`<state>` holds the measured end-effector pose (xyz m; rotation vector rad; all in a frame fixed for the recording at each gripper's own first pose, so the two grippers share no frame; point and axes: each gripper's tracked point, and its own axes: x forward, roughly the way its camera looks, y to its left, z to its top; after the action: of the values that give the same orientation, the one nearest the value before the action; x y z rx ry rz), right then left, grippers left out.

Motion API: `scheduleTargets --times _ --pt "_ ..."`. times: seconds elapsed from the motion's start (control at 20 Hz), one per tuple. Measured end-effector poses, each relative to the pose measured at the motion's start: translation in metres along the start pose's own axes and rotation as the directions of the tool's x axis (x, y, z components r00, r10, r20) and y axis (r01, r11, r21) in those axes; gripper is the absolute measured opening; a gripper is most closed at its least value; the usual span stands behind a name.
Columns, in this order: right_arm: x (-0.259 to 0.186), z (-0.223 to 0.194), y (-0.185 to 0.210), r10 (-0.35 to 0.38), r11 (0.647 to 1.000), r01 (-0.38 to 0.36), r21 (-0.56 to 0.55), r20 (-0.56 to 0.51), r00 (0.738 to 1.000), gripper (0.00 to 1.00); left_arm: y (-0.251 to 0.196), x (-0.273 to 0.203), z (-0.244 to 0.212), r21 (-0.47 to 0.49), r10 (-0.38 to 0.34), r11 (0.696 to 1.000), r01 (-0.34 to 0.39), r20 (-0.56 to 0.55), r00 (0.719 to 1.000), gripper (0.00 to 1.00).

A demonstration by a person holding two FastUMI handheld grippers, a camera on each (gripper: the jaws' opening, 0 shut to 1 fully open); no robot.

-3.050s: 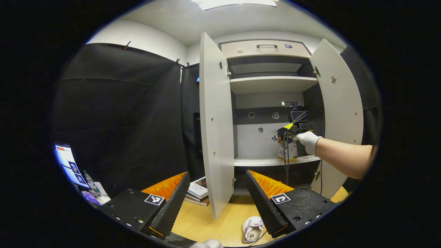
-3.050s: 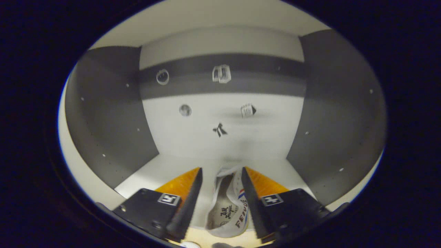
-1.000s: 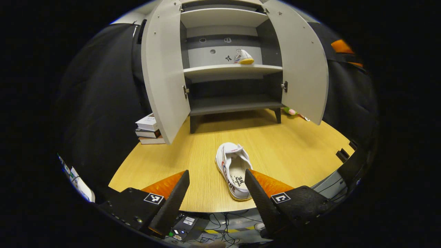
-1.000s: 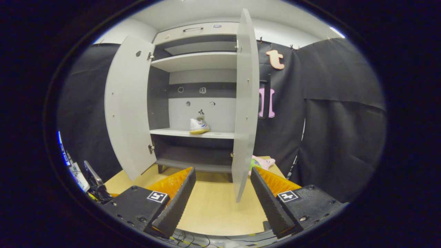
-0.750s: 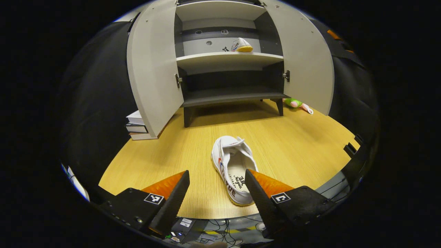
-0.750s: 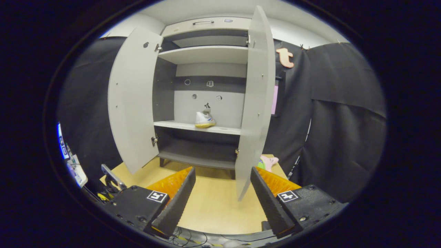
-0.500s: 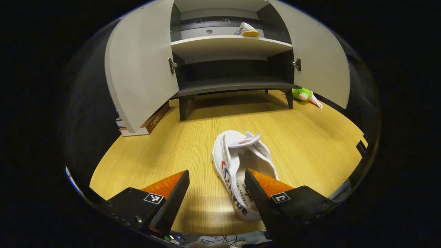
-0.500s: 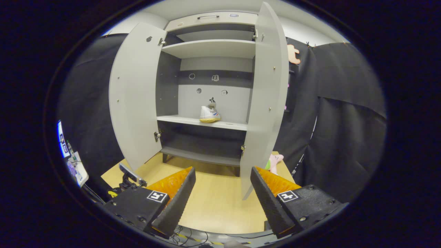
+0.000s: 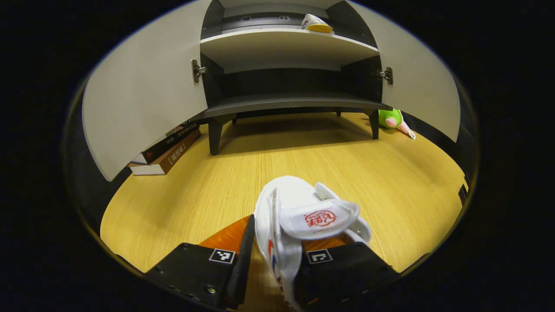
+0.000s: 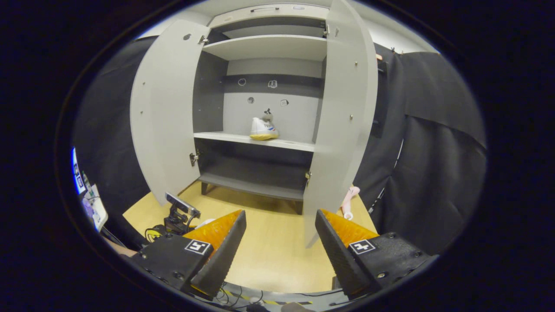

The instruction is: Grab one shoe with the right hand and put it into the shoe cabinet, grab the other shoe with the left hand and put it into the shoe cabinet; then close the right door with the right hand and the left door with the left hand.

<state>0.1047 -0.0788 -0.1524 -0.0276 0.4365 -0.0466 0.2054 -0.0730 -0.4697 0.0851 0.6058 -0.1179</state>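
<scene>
Second shoe [image 9: 303, 216], low centre of the left gripper view, lies on the bench [image 9: 217, 182] with the left gripper [image 9: 271, 264] narrowed onto its side wall; lift pending. First shoe [image 10: 263, 129] sits on the cabinet's middle shelf [image 10: 225, 136]. Both doors [image 10: 162, 112] stand wide, leaving a clear entry. Right gripper [image 10: 277, 242] jaws spread, empty.

white cloth shoe [image 9: 303, 216], wood-grain table [image 9: 390, 173]

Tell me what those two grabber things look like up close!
The left gripper and the right gripper look the same. Each has two chunky black blocks, and each block wears a small white square sticker with a black pattern. The fingers are wedge-shaped: bumpy bright orange on the outer side, dark ridged rubber on the inner edge, like little teeth.
</scene>
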Motion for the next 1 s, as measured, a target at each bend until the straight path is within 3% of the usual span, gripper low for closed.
scheduleTargets --times 0.05,0.15,0.2,0.5,1.0 --pt "0.002 0.001 0.0 0.0 1.0 0.0 0.001 0.003 1.0 1.0 0.0 0.0 -0.001 -0.026 -0.006 1.0 0.005 -0.023 1.0 0.23" --pt "0.003 0.003 0.0 0.004 1.0 -0.004 0.001 0.007 1.0 1.0 0.004 -0.002 0.0 -0.05 0.005 0.999 -0.008 -0.062 0.998 0.22" --pt "0.003 0.006 -0.001 0.005 1.0 -0.005 0.003 0.013 1.0 1.0 0.006 -0.006 0.003 -0.044 0.006 0.999 -0.009 -0.067 0.998 0.17" --pt "0.001 0.034 0.007 0.037 0.999 -0.038 0.011 0.079 0.996 1.0 0.023 -0.06 0.058 -0.045 0.043 0.998 -0.043 0.004 0.999 0.17" --pt "-0.004 0.076 0.033 0.161 0.987 -0.162 -0.014 0.201 0.966 1.0 0.059 -0.171 0.237 -0.072 0.121 0.992 -0.108 0.219 0.968 0.17"
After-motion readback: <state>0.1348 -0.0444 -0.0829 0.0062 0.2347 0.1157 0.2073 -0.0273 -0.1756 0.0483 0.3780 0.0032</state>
